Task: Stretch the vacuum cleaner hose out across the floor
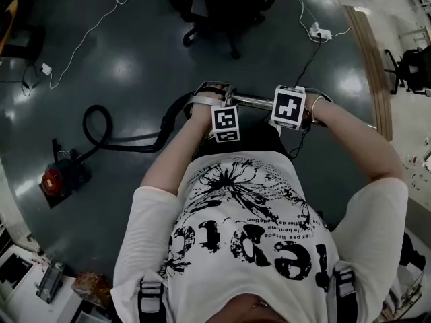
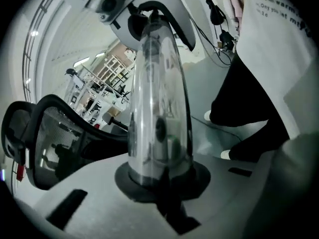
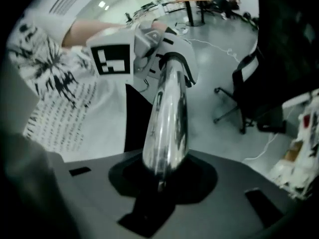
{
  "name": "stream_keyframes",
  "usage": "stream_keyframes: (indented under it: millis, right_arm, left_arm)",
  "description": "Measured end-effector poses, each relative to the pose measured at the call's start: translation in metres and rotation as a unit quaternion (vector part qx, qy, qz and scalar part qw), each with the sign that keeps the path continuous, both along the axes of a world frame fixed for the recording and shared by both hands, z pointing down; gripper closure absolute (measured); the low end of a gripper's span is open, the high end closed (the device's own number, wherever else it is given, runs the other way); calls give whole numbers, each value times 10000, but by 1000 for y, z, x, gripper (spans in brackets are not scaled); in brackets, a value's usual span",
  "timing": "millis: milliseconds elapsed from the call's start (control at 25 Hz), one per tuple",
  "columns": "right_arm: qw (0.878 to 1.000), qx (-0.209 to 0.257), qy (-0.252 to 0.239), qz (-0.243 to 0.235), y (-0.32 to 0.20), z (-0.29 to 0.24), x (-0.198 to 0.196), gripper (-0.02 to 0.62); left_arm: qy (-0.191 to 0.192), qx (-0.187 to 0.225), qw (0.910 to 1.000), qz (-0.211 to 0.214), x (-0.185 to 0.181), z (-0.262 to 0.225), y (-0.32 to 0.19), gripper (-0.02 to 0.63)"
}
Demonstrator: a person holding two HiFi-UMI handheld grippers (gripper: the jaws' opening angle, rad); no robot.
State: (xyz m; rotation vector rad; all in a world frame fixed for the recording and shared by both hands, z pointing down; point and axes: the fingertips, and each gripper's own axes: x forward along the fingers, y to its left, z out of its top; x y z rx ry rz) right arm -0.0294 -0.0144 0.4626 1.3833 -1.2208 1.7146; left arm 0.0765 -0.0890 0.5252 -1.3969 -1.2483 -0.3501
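The black vacuum hose (image 1: 128, 140) loops across the dark floor from the red vacuum cleaner (image 1: 57, 177) at the left up to a chrome tube (image 1: 252, 101) that is held in front of the person. My left gripper (image 1: 214, 96) is shut on the tube near its grey handle. In the left gripper view the tube (image 2: 159, 108) rises straight out of my left gripper (image 2: 159, 183) towards the handle (image 2: 149, 14). My right gripper (image 1: 291, 110) is further right on the same tube. There the tube (image 3: 167, 118) lies between the jaws of my right gripper (image 3: 159, 183), which stand loosely round it.
A black office chair (image 1: 222, 12) stands ahead, and another (image 1: 407, 66) at the right. White cables (image 1: 101, 19) and a power strip (image 1: 320, 32) lie on the floor. Boxes and clutter (image 1: 54, 281) sit at the lower left. The person's legs (image 2: 249, 108) are close by.
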Motion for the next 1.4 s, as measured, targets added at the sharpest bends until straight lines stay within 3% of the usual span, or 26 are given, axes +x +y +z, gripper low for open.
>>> stream_keyframes:
  millis: [80, 160, 200, 240, 360, 440, 520, 600, 680, 720, 760, 800, 840, 880, 920, 960, 1000, 1080, 1160, 1240, 1280, 1320, 1400]
  right_arm:
    - [9904, -291, 1008, -902, 20, 7, 22, 502]
    - [9599, -839, 2066, -1697, 48, 10, 47, 490]
    - [9338, -1178, 2645, -2101, 64, 7, 62, 479]
    - [8997, -1513, 3241, -2504, 78, 0, 77, 464]
    - [7777, -2235, 4792, -3399, 115, -39, 106, 438]
    - [7100, -2424, 5468, -3717, 141, -62, 109, 430]
    - [6614, -2386, 5939, -3910, 169, -80, 103, 431]
    - [6215, -2238, 6284, -4108, 197, -96, 92, 431]
    - [5740, -2074, 6597, -4386, 220, -111, 80, 431]
    - [5447, -2046, 6740, -4552, 230, -119, 74, 431]
    - [5155, -2088, 6853, -4702, 239, -128, 70, 432]
    - [4916, -2177, 6928, -4807, 247, -136, 67, 431]
    - [4788, -2261, 6961, -4849, 255, -144, 66, 431]
    - [4795, -2319, 6938, -4847, 263, -150, 67, 432]
    - [4899, -2357, 6848, -4852, 272, -153, 68, 433]
    - [5032, -2378, 6709, -4901, 280, -152, 69, 439]
    - [5146, -2386, 6552, -4989, 288, -148, 70, 473]
    - [5391, -2356, 6255, -5125, 299, -138, 70, 525]
    - [5778, -2277, 5979, -5068, 305, -128, 72, 529]
    - [6132, -2214, 5713, -4986, 307, -118, 75, 532]
    - [6279, -2205, 5563, -4977, 308, -112, 77, 535]
    - [6411, -2210, 5397, -4988, 309, -106, 78, 535]
    - [6601, -2247, 5079, -5057, 313, -95, 80, 535]
  left_arm:
    - [-170, 120, 9996, -183, 3, 2, 12, 568]
    - [-338, 323, 9982, -370, 10, 2, 26, 569]
    - [-476, 410, 9969, -465, 13, 2, 35, 568]
    - [-682, 468, 9950, -566, 14, 3, 45, 569]
    - [-1663, 486, 9814, -826, 3, 0, 85, 569]
    - [-2378, 460, 9669, -807, -13, -8, 118, 569]
    - [-3032, 469, 9497, -623, -33, -22, 153, 569]
    - [-3586, 468, 9315, -381, -53, -38, 188, 569]
    - [-4218, 416, 9057, -28, -76, -53, 220, 569]
    - [-4664, 367, 8835, 230, -94, -60, 235, 569]
    - [-5176, 298, 8535, 522, -115, -67, 249, 569]
    - [-5700, 207, 8174, 808, -136, -75, 262, 569]
    - [-6178, 101, 7792, 1057, -155, -84, 274, 569]
    - [-6575, -12, 7429, 1258, -170, -92, 285, 569]
    - [-6883, -123, 7115, 1411, -181, -99, 295, 569]
    - [-7115, -216, 6857, 1522, -188, -104, 304, 569]
    - [-7293, -276, 6647, 1597, -193, -109, 311, 569]
    - [-7566, -272, 6317, 1663, -199, -114, 316, 569]
    - [-7785, -174, 6049, 1666, -199, -118, 314, 569]
    - [-7921, -117, 5879, 1640, -197, -118, 311, 568]
    - [-7937, -122, 5864, 1613, -196, -116, 310, 568]
    - [-7915, -151, 5903, 1577, -193, -112, 311, 568]
    - [-7784, -268, 6092, 1491, -190, -100, 317, 568]
